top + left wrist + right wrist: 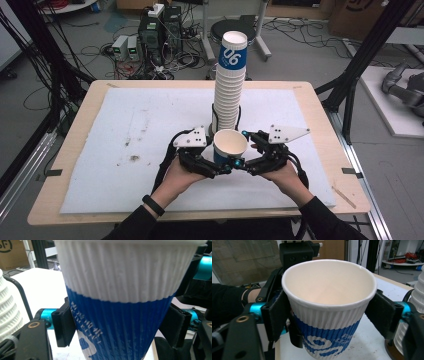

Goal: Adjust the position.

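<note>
Blue-and-white paper cup upright, empty, pinched by left gripper and right gripper fingers, beside tall cup stack.

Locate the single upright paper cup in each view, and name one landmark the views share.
High view: the single cup stands centre, between both grippers.
Left gripper view: its ribbed wall fills the middle.
Right gripper view: centre, open mouth showing.
Shared landmark: the tall cup stack, at left edge, at right edge.

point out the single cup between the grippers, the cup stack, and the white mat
single cup [230, 142]: high view, on the inner wall just below its rim.
cup stack [231, 85]: high view, on the ribbed white side, mid-height.
white mat [130, 130]: high view, on a bare patch left of the stack.
</note>
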`<state>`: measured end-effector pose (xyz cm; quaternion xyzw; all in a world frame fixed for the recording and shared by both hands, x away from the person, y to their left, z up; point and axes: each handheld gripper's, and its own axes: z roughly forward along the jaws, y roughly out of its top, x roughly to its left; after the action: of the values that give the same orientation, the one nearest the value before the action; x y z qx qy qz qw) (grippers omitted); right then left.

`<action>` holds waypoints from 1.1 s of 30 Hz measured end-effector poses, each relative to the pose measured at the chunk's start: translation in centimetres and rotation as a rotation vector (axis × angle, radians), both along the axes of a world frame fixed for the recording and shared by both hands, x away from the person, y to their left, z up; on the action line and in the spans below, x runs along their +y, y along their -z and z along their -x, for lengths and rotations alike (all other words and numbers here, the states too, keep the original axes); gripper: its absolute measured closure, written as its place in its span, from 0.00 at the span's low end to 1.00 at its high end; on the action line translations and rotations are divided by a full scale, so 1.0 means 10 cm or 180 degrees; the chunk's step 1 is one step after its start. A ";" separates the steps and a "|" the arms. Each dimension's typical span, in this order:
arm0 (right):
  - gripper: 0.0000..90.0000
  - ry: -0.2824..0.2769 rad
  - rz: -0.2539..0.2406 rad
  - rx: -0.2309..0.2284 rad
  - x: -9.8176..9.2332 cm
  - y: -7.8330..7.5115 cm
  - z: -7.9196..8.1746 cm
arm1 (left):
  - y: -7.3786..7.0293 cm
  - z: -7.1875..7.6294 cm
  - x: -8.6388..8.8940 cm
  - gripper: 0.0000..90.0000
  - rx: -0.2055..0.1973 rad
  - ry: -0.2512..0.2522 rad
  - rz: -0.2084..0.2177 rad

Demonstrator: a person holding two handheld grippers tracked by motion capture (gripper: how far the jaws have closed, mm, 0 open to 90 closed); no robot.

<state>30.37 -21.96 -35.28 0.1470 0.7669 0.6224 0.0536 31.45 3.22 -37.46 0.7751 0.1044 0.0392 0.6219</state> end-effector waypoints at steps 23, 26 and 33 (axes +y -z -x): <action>0.20 -0.0114 0.0113 -0.0009 -0.05 0.12 -0.04 | -0.24 0.00 0.23 0.29 0.0027 -0.0023 0.0463; 0.20 -0.0134 0.0135 -0.0025 -0.02 0.14 -0.03 | -0.25 0.01 0.22 0.29 0.0021 -0.0014 0.0474; 0.20 -0.0199 0.0149 0.0008 0.06 0.17 0.00 | -0.24 0.04 0.16 0.29 0.0031 0.0035 0.0500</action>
<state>30.40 -21.36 -36.98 0.1226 0.7856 0.6054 0.0366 31.09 4.80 -35.05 0.7247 0.1059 0.0237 0.6805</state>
